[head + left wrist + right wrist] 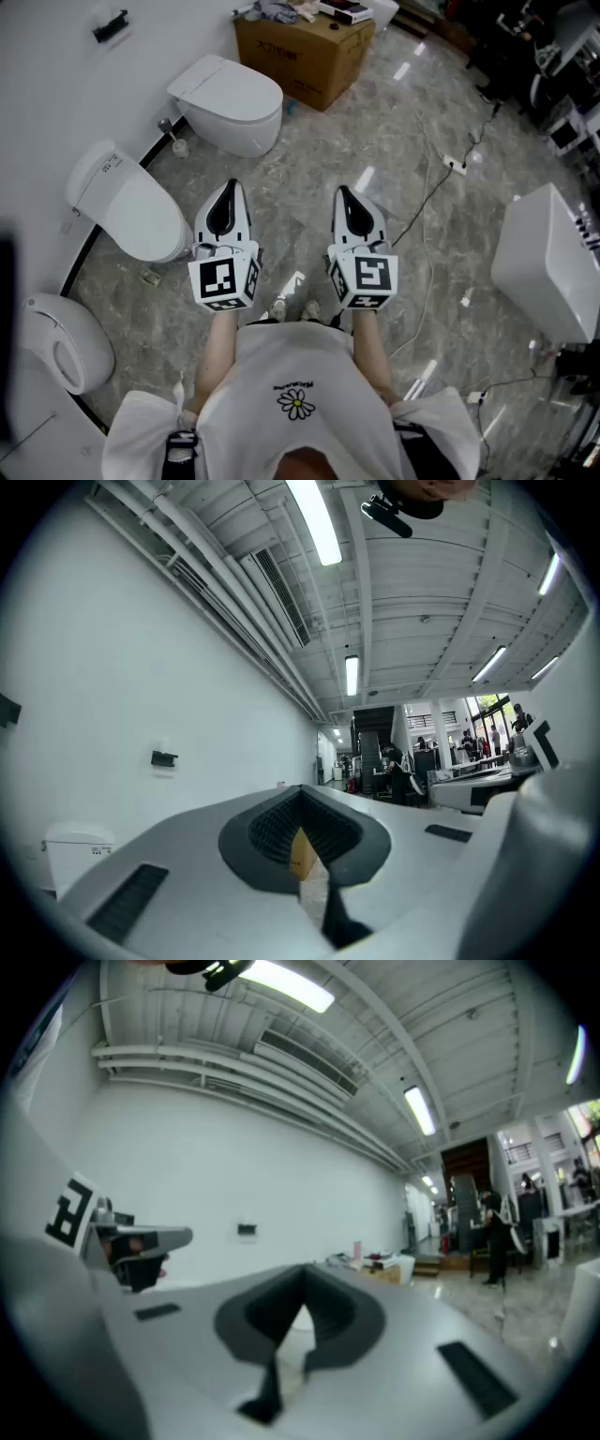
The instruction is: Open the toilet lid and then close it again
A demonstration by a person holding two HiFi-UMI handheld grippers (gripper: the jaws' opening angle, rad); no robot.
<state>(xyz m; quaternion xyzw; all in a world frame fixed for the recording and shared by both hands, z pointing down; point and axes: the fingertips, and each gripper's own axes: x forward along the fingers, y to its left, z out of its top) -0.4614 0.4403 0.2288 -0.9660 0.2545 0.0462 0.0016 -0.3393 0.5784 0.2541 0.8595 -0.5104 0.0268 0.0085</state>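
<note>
We risk the lid (120, 192) slipping and slamming if closed jaws merely nudge it. Our left gripper (229, 193) and right gripper (346, 196) hang level, jaws pressed together, holding and touching nothing. Farther off, by the left edge of the floor (422, 141), the nearest closed toilet (161, 239) stands well apart, lid down.

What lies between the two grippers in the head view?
Only bare marble floor lies between the left gripper and the right gripper, as the head view shows.
</note>
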